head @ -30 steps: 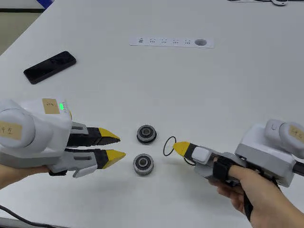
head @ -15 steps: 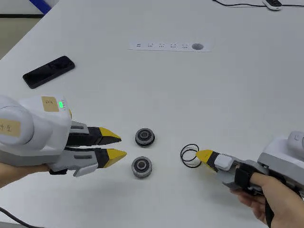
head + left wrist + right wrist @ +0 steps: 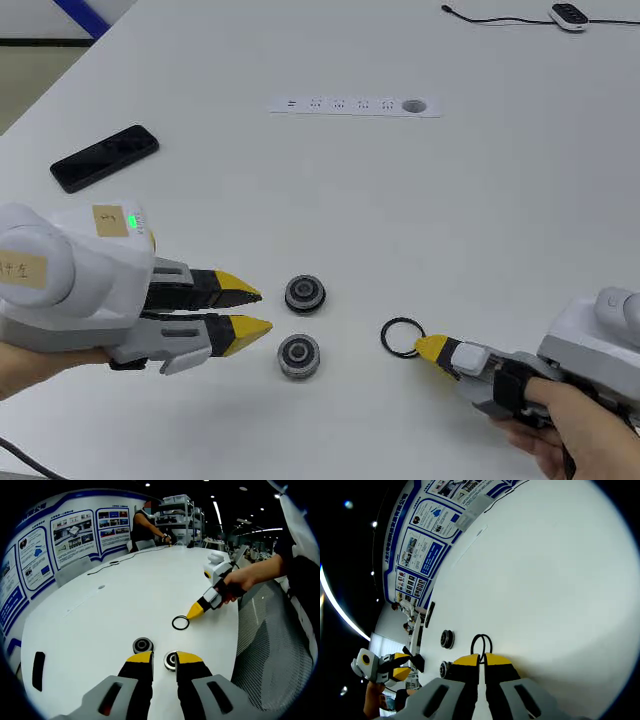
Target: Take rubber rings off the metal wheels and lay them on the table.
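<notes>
Two metal wheels (image 3: 305,293) (image 3: 299,356) lie flat on the white table (image 3: 420,210). My left gripper (image 3: 255,310) hovers just left of them, open, with nothing between its yellow tips; its own view shows the wheels (image 3: 143,645) (image 3: 171,661) right in front of the tips. To the right of the wheels, a black rubber ring (image 3: 402,337) rests on the table, and my right gripper (image 3: 427,346) is shut on its near edge. In the right gripper view the ring (image 3: 481,642) sticks out from the closed tips (image 3: 481,657), with both wheels (image 3: 447,638) (image 3: 444,669) to the left.
A black phone (image 3: 104,157) lies at the far left near the table edge. A white power strip (image 3: 354,104) lies across the back. A small device with a cable (image 3: 568,14) sits at the far right corner.
My right gripper has carried the rubber ring to the right, away from the wheels, and lowered it onto the table. The left gripper has hardly moved.
</notes>
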